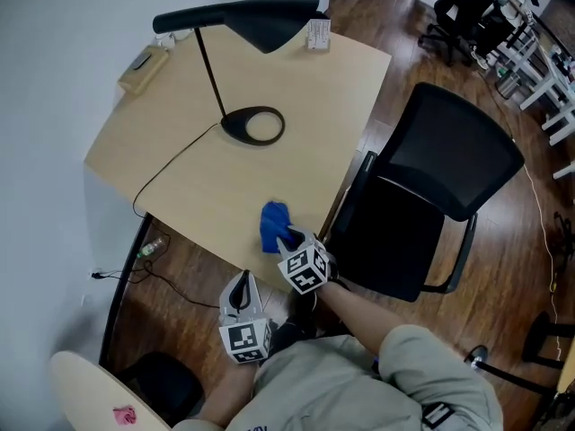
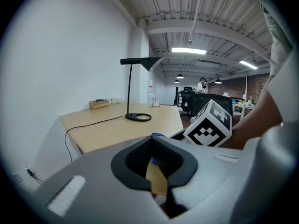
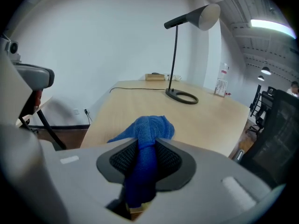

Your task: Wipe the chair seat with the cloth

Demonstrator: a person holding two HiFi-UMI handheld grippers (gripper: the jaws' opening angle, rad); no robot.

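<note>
The cloth's [image 1: 275,225] near end is hidden inside the right tool [image 1: 292,239], whose jaws are clamped on it. The chair seat [image 1: 386,241] is partly covered by the backrest [image 1: 449,155], black on black and hard to separate. The cloth lies at the worktop's [image 1: 269,70] near edge, at 6 o'clock from the lamp [image 1: 252,124], its long axis running 6 to 12 and its free end toward 12. The left tool [image 1: 239,294], jaws together on nothing, hangs at its 7 o'clock.
</note>
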